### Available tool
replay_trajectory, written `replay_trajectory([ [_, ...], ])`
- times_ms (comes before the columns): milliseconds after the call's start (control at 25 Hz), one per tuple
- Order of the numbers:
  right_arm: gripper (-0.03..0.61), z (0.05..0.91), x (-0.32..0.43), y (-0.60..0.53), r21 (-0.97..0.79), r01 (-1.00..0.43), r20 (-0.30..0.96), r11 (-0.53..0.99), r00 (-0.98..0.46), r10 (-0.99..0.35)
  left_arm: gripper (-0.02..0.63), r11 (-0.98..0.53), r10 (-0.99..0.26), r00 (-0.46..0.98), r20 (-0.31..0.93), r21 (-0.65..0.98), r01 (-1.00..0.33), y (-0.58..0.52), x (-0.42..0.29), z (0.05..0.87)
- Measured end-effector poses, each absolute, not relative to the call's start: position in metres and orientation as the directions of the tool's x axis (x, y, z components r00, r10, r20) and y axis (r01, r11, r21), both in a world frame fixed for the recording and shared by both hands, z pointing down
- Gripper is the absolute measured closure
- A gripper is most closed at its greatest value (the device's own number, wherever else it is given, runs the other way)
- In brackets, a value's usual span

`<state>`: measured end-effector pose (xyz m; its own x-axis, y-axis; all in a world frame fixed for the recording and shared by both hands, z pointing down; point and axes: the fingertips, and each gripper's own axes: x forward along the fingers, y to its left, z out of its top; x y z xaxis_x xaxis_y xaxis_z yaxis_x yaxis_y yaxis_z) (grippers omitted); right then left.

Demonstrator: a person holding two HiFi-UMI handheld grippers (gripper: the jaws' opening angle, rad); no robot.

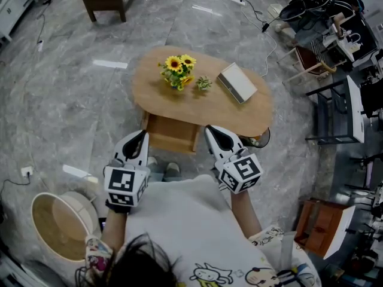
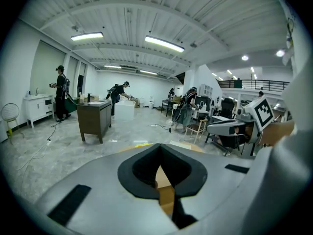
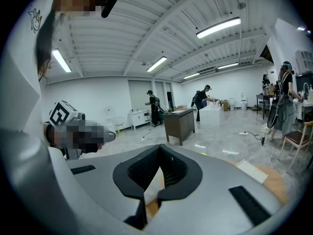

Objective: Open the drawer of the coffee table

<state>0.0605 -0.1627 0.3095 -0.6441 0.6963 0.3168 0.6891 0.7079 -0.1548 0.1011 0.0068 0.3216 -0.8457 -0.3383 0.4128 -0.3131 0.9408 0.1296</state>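
My left gripper and right gripper are side by side, both with jaws pressed together and nothing in them. The drawer is between the two tips, jutting toward me from under the counter's near edge; I cannot tell whether either tip touches it. Farther ahead on the counter top are sunflowers beyond the left gripper, a small green plant beside them, and a pale box beyond the right gripper.
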Motion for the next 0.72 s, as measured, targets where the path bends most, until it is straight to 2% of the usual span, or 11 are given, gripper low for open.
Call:
replay_trajectory([
  [720, 0.58, 0.31, 0.072, -0.157, -0.129, 0.713, 0.321, 0.689, -0.627, 0.709, 0.609, 0.934, -0.352, -0.85, 0.393, 0.083, -0.348, 0.011, 0.103, 0.314],
])
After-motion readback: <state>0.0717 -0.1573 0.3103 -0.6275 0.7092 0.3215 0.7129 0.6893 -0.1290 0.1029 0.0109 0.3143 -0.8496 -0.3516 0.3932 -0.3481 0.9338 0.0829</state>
